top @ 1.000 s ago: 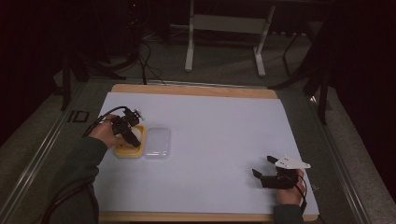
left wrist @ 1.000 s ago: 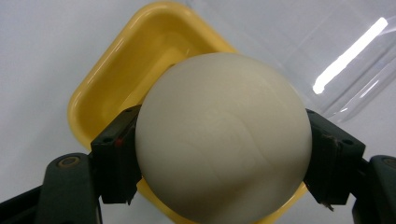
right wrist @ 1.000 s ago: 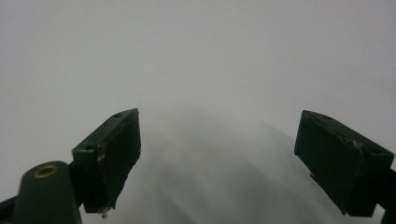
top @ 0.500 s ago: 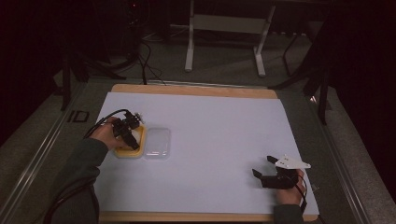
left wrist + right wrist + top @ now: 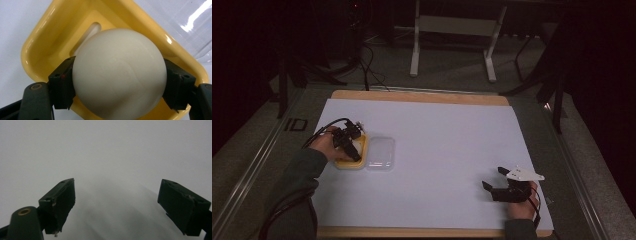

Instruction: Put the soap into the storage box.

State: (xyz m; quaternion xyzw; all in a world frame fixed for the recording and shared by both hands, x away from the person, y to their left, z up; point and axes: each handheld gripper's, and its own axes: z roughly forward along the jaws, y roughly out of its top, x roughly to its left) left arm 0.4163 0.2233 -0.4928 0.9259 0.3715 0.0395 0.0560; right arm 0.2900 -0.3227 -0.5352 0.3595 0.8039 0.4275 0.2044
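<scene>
Your left tongs (image 5: 117, 82) are closed on a white ball (image 5: 119, 72), one black pad pressed against each side of it, so the jaws stand partly apart at the ball's width. You hold the ball just over a yellow tray (image 5: 50, 35), which has a slot-shaped recess in its floor; from the close view you cannot tell whether the ball's underside touches the tray or hangs clear of it. A clear plastic lid (image 5: 190, 22) lies just beside the tray, at about two o'clock from the ball.

From above, your left tongs (image 5: 348, 142) sit at nine o'clock on the white desk (image 5: 452, 135), with the yellow tray (image 5: 354, 162) under them and the clear lid (image 5: 381, 153) touching the tray's side at three o'clock.

Your right tongs (image 5: 495, 179) rest at about four o'clock on the desk, well apart from the tray. Their jaws stand wide open with nothing between them, and in their own view the right tongs (image 5: 116, 205) look out over bare white surface.
</scene>
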